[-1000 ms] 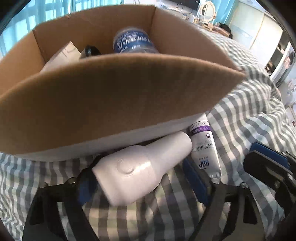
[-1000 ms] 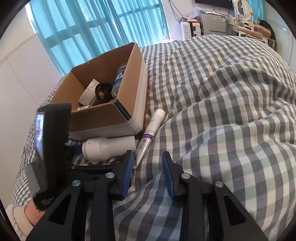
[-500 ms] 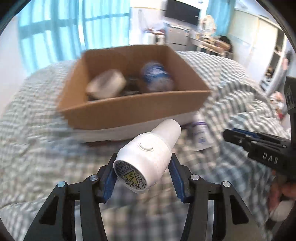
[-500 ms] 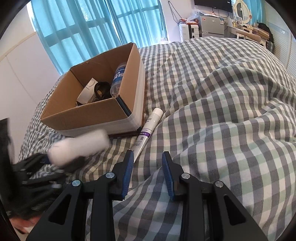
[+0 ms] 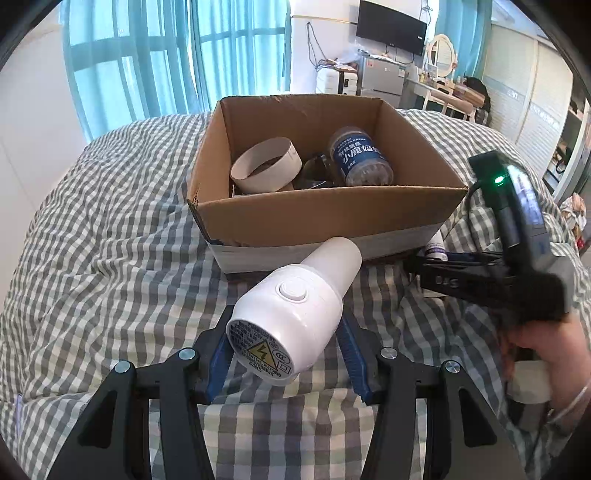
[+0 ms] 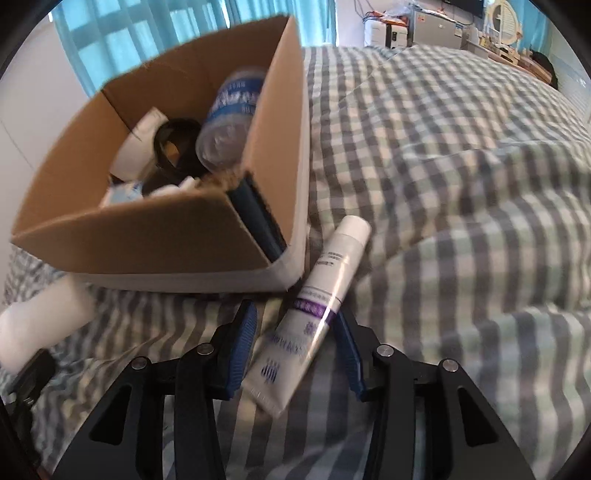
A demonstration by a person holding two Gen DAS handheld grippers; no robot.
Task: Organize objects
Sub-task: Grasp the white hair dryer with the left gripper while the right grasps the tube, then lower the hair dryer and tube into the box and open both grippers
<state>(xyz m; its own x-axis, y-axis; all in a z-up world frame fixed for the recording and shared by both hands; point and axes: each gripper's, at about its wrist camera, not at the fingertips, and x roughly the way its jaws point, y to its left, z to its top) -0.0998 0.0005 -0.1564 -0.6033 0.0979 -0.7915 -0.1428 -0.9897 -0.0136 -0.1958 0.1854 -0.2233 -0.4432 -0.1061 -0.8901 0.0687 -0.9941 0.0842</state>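
My left gripper (image 5: 282, 354) is shut on a white hair-dryer-shaped device (image 5: 295, 310) and holds it above the checked bedcover, in front of the cardboard box (image 5: 325, 218). The box holds a blue-labelled bottle (image 5: 360, 157), a white cardboard ring (image 5: 266, 164) and dark items. My right gripper (image 6: 295, 347) is open, its fingers either side of a white tube with a purple band (image 6: 314, 314) that lies on the bedcover by the box corner (image 6: 288, 266). The device's tip shows at the left of the right wrist view (image 6: 40, 325).
The grey-and-white checked bedcover (image 5: 103, 258) is rumpled, with folds at the right (image 6: 461, 221). Blue curtains (image 5: 147, 62) hang behind the box. Furniture and a wall TV (image 5: 391, 26) stand at the far right. The right gripper's body (image 5: 517, 254) is beside the box.
My left gripper has lifted the white device off the bed and pulled back from the box. My right gripper has moved forward and opened wider around the tube.
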